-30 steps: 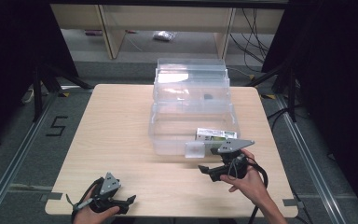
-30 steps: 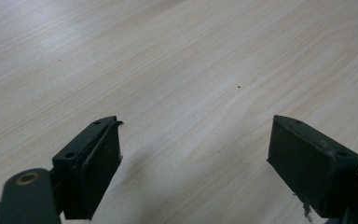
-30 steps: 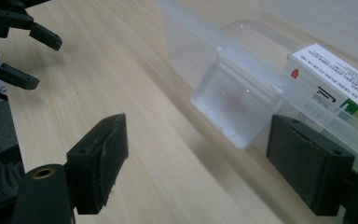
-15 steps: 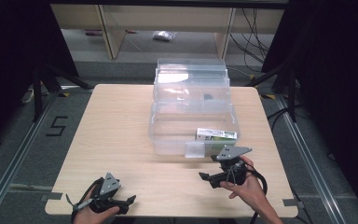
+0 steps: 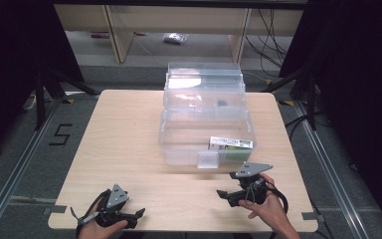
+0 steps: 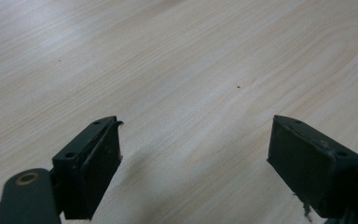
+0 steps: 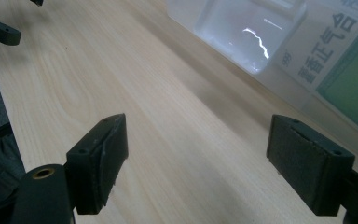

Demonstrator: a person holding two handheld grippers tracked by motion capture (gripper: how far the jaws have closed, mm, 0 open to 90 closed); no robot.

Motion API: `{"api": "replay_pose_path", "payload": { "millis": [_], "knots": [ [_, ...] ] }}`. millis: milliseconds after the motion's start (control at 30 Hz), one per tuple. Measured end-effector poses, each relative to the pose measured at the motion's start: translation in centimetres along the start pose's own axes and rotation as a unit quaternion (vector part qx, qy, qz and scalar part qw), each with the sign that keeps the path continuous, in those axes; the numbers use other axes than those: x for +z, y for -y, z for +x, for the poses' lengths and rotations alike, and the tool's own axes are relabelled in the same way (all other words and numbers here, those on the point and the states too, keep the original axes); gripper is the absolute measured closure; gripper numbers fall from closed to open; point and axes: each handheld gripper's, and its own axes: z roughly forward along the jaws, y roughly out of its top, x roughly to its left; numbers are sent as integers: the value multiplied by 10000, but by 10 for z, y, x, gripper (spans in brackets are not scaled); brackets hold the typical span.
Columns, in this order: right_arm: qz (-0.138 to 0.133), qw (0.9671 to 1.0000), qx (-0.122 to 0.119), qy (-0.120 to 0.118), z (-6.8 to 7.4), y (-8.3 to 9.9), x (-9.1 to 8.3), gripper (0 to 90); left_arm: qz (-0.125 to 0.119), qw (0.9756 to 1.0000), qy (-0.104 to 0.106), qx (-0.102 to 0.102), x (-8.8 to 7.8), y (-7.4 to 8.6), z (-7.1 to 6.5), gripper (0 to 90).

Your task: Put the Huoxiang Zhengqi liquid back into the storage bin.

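Note:
A clear plastic box (image 5: pixel 179 134) stands open in the middle of the wooden table (image 5: pixel 119 129), its lid (image 5: pixel 204 87) tipped up behind it. A white and green carton (image 5: pixel 231 144) lies inside at the front right, and its printed side (image 7: pixel 340 51) is visible through the wall. The box's front latch (image 5: pixel 208 159) hangs down. My right gripper (image 5: pixel 225 195) is held low just in front of the box, pointing left, open with nothing between its jaws (image 7: pixel 198 154). My left gripper (image 5: pixel 139 214) rests near the front left edge, open over bare wood (image 6: pixel 196 149).
A small dark item (image 5: pixel 222 103) lies against the lid. Wooden shelving (image 5: pixel 114 30) stands behind the table with a wrapped packet (image 5: pixel 175 38) on the floor. A "5" (image 5: pixel 59 134) is marked on the floor to the left. Cables (image 5: pixel 278 30) trail at the back right.
My right gripper has drawn back from the box front toward the table's near edge and sunk lower. The left gripper has stayed put.

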Motion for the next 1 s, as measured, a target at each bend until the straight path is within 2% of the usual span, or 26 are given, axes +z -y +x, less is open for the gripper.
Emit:
{"api": "replay_pose_path", "payload": {
  "millis": [100, 133, 200, 267, 300, 367, 400, 533, 633, 700, 767, 800, 933, 1000],
  "knots": [
    [-37, 9999, -102, 27, -2, 5, -1, 215, 85, 9999, -28, 53, -1, -1, 1, 163],
    [-28, 9999, -104, 40, -2, 6, -1, 215, 22, 10000, -12, 24, 0, 0, 0, 162],
    [-2, 10000, -21, 27, -1, 10, -2, 213, 30, 10000, 31, 11, 0, 0, 0, 163],
    [6, 10000, -38, -16, -1, 13, -2, 209, 5, 10000, -11, -12, 1, 0, 0, 163],
    [49, 10000, 77, -6, 1, 14, -3, 208, -3, 10000, 38, -40, 0, 0, -1, 163],
    [-9, 10000, -41, -31, 1, 17, -3, 205, 67, 10000, 51, 46, -1, 0, 0, 163],
    [36, 10000, -18, -56, 1, 18, -4, 202, -2, 10000, 1, -16, 1, 0, 0, 163],
    [105, 9999, 14, 51, 3, 23, -4, 201, 60, 10000, 32, 48, -1, 0, 0, 163],
    [168, 9998, 104, 13, 5, 27, -4, 201, -1, 10000, -20, -15, 1, 0, 0, 163],
    [213, 9998, 22, -7, 4, 29, -5, 201, 70, 10000, 9, 58, 0, 0, 0, 163],
    [286, 9993, 226, 20, 8, 32, -6, 200, 66, 10000, 7, 53, 0, 0, 0, 163],
    [272, 9996, 63, 46, 5, 32, -6, 200, 1, 10000, -11, -19, 1, 0, 0, 163],
    [341, 9994, 84, 35, 7, 36, -4, 200, 64, 10000, 1, 56, 0, 0, 0, 163],
    [349, 9993, 90, 64, 7, 36, -4, 199, -11, 10000, -26, -27, 1, 0, 0, 163]
  ]
}}
